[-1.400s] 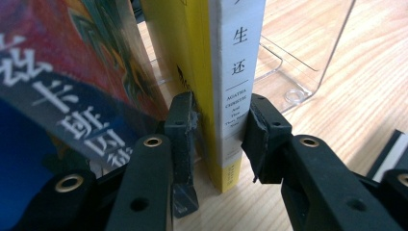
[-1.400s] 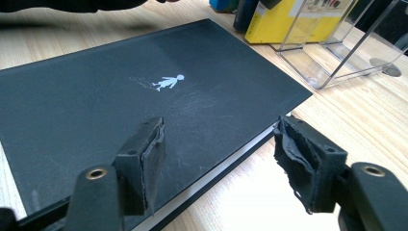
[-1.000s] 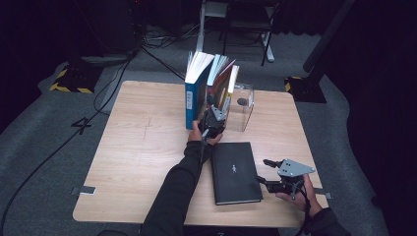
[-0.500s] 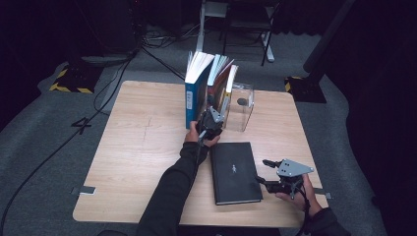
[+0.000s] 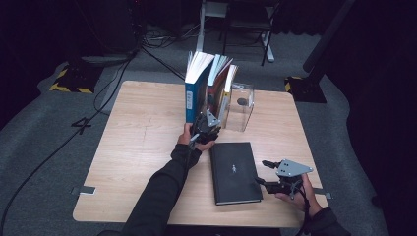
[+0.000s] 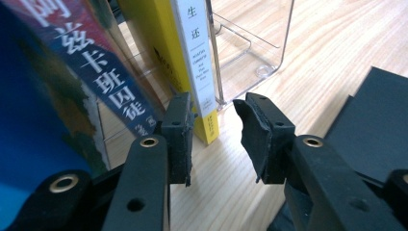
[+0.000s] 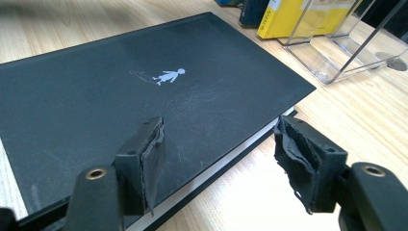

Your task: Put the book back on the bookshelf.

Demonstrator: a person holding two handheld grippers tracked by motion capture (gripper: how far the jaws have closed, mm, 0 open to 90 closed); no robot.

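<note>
Several books stand upright at the back of the table: a tall blue book point(image 5: 191, 96) at the left and a yellow book point(image 5: 225, 102) with a white spine point(image 6: 198, 62) against a clear acrylic holder point(image 5: 242, 107). My left gripper point(image 5: 204, 127) is at their base, open point(image 6: 214, 130), with the yellow book's lower spine just ahead between the jaws and a gap on its right. A black hardcover book point(image 5: 234, 172) lies flat at the front. My right gripper point(image 5: 265, 173) is open point(image 7: 219, 163) at its right edge, one jaw over the cover point(image 7: 144, 86), the other over the table.
The wooden table point(image 5: 137, 132) has bare room on its left half. The clear holder point(image 6: 250, 48) has an open compartment to the right of the books. Cables and stand legs lie on the grey floor point(image 5: 59, 123) beyond the table.
My left gripper has shifted slightly down and left along the books' base. The right gripper and the black book have stayed where they were.
</note>
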